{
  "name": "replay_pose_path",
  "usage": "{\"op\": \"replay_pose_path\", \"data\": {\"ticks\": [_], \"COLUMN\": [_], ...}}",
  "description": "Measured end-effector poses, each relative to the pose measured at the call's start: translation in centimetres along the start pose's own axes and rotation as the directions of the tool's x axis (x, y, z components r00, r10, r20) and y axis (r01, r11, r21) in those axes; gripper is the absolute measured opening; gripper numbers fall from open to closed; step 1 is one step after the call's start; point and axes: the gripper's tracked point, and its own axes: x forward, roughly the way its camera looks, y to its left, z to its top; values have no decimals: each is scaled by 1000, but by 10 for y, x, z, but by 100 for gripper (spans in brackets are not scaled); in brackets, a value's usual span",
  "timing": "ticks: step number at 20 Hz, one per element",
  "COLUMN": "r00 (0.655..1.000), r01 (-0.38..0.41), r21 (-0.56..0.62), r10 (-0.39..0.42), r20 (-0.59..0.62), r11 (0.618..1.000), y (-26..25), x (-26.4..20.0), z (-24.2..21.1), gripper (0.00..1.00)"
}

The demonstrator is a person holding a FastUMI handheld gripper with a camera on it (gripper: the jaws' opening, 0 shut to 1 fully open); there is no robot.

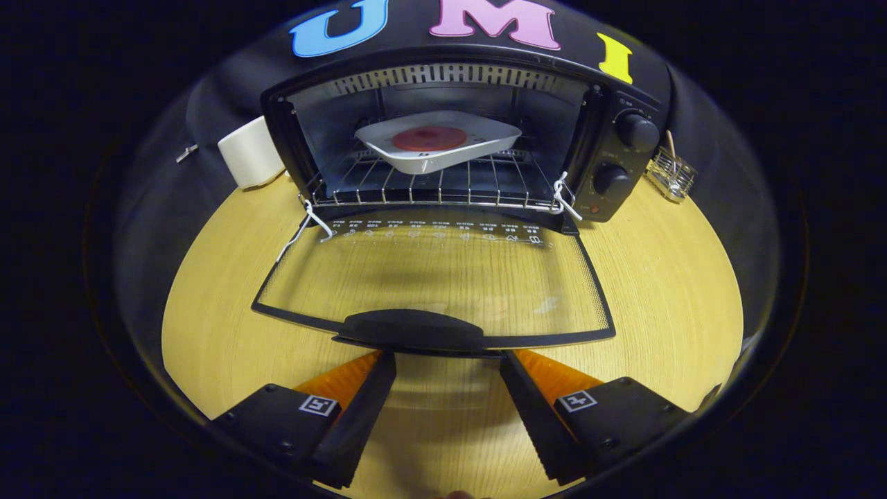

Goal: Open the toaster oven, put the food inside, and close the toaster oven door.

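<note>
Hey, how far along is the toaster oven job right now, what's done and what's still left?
Done: the glass door of the toaster oven is folded down flat, and the white dish with the red food sits on the wire rack inside. In hand: the open gripper holds nothing, its fingertips just below the door handle. Left: lifting the door shut.

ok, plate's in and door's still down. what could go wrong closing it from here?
1. The open gripper sits just short of the door handle, fingers spread with nothing between them. Lifting from under the handle's edge could let the glass door slip off and drop back.
2. The white plate with the red food rests tilted on the wire rack; a hard shut might jolt it.
</note>
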Motion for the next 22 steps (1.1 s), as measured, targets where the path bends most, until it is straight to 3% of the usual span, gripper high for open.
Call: {"op": "replay_pose_path", "data": {"ticks": [7, 11, 16, 22], "r00": [992, 973, 938, 856], "r01": [-69, -121, -148, -126], "r21": [-30, 34, 126, 102], "r10": [72, 112, 98, 56], "r20": [99, 199, 333, 514], "r11": [997, 992, 981, 987], "y": [5, 5, -8, -58], "x": [-34, -64, -97, -147], "z": [23, 55, 117, 175], "gripper": [100, 100, 100, 99]}}
